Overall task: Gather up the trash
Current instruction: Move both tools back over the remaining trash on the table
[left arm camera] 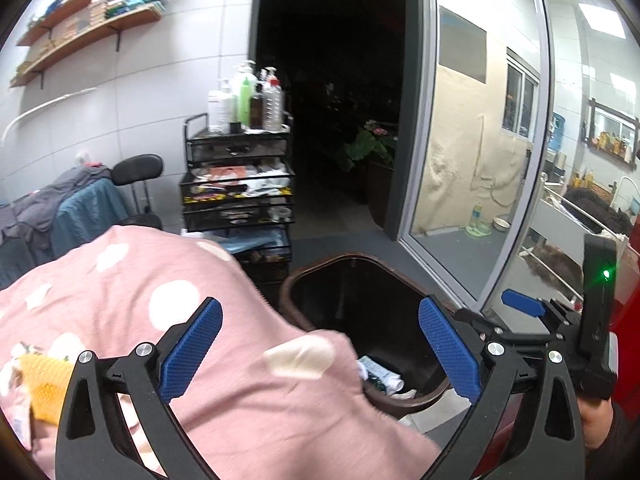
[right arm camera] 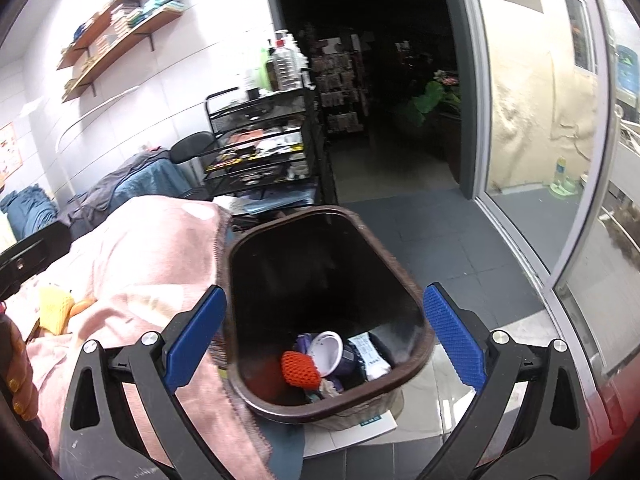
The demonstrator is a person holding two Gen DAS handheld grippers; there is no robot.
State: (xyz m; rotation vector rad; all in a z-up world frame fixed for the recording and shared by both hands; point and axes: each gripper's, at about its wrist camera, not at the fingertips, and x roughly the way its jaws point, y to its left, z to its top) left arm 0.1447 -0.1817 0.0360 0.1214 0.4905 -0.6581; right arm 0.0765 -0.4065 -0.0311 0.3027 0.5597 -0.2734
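Observation:
A dark brown trash bin [right arm camera: 236,248] stands on the floor beside a bed with a pink dotted blanket [right arm camera: 160,248]. In it lie an orange foam net [right arm camera: 300,368], a white-lidded cup [right arm camera: 328,352] and a white packet [right arm camera: 370,354]. My right gripper [right arm camera: 326,340] is open and empty, right above the bin's near rim. My left gripper [left arm camera: 320,354] is open and empty over the blanket's [left arm camera: 160,280] edge, left of the bin [left arm camera: 296,276]. The right gripper [left arm camera: 536,312] shows at the left wrist view's right edge. A yellow foam net [right arm camera: 56,304] lies on the bed, also in the left view [left arm camera: 44,380].
A black mesh cart [right arm camera: 264,152] with bottles on top stands behind the bed. A dark doorway [right arm camera: 380,80] and a glass sliding door [right arm camera: 532,120] are ahead. Papers [right arm camera: 360,428] lie under the bin on the grey tile floor [right arm camera: 460,256].

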